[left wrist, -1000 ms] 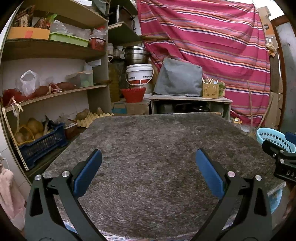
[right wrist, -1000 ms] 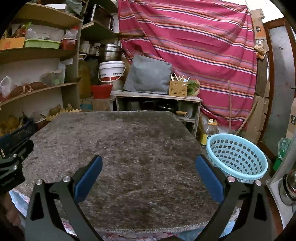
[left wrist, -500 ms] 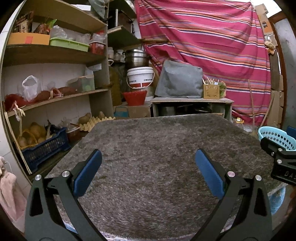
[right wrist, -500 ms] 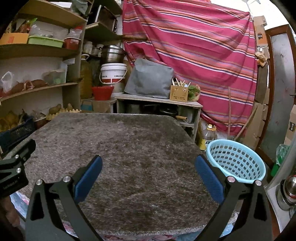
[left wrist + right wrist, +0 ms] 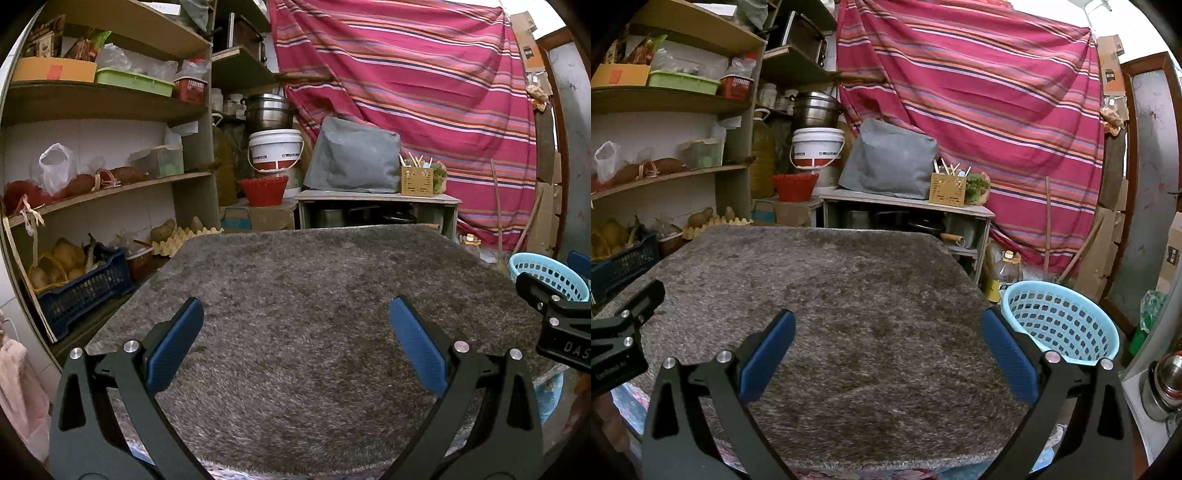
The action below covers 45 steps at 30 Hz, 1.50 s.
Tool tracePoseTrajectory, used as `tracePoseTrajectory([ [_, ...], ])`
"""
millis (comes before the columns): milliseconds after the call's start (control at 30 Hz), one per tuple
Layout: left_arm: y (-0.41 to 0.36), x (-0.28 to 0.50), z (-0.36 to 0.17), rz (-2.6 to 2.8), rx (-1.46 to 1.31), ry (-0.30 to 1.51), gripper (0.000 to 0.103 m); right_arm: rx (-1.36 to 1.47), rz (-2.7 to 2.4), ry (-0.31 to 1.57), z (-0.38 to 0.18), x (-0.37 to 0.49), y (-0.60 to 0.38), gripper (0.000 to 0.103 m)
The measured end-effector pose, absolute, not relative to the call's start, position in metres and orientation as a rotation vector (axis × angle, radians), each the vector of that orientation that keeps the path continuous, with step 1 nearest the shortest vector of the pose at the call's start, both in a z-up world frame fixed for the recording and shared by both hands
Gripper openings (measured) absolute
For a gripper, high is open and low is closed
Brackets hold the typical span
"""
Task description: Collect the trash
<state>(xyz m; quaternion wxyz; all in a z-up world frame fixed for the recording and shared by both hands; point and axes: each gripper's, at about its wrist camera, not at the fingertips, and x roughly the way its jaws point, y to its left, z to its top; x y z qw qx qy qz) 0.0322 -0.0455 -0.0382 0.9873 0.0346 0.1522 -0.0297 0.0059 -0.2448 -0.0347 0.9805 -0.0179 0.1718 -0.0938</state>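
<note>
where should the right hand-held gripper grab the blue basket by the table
Best bet is the near rim of the blue basket, approached from above with one finger inside and one outside. It stands upright and open-topped beside the grey rug-covered table, and its thin rim fits between the open jaws of the right hand-held gripper.

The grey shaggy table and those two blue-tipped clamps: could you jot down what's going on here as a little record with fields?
surface: grey shag rug covering the table
trash on rug: none visible
bin: light blue basket, off the rug's right edge, lower than the tabletop, looks empty
left gripper: open, holding nothing, above the rug's near part
right gripper: open, holding nothing, basket beside its right finger
behind: striped red cloth, shelves at left
</note>
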Motion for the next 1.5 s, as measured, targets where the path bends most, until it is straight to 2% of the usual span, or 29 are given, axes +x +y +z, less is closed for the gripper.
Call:
tracePoseTrajectory([
  [1500,-0.0444,0.0347,-0.0379,-0.066,0.072,0.308,0.098,-0.030,-0.182,0.353,-0.0374,0.0084,-0.2453,0.099],
])
